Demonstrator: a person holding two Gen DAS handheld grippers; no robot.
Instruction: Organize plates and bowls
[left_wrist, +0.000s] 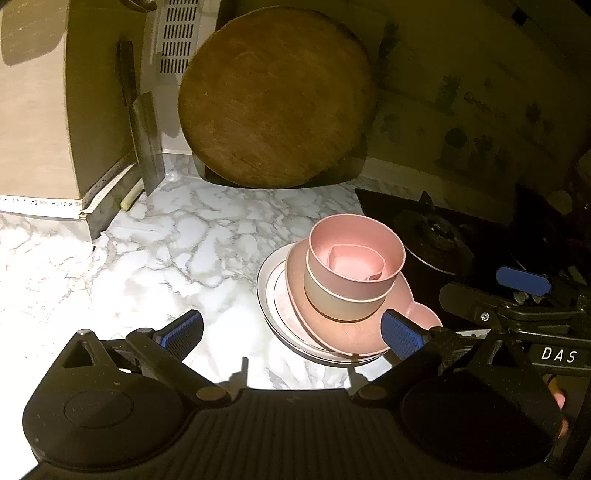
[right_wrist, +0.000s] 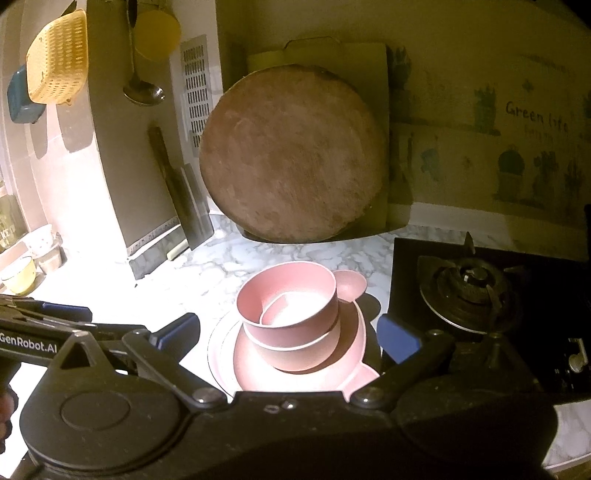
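A stack of dishes stands on the marble counter (left_wrist: 155, 251) beside the stove. At the bottom is a white plate (left_wrist: 269, 295), on it a pink eared plate (left_wrist: 332, 328), then a cream bowl (left_wrist: 343, 302), a pink bowl (left_wrist: 354, 254) and a small pink cup (left_wrist: 351, 260) inside. The stack also shows in the right wrist view (right_wrist: 291, 325). My left gripper (left_wrist: 291, 334) is open and empty, just in front and left of the stack. My right gripper (right_wrist: 290, 330) is open, its fingers on either side of the stack, holding nothing.
A round wooden cutting board (left_wrist: 273, 96) leans on the back wall. A cleaver (left_wrist: 146, 136) leans at the left corner. A black gas stove (right_wrist: 472, 291) lies right of the stack. A yellow basket (right_wrist: 59, 59) and ladle (right_wrist: 142, 88) hang at left.
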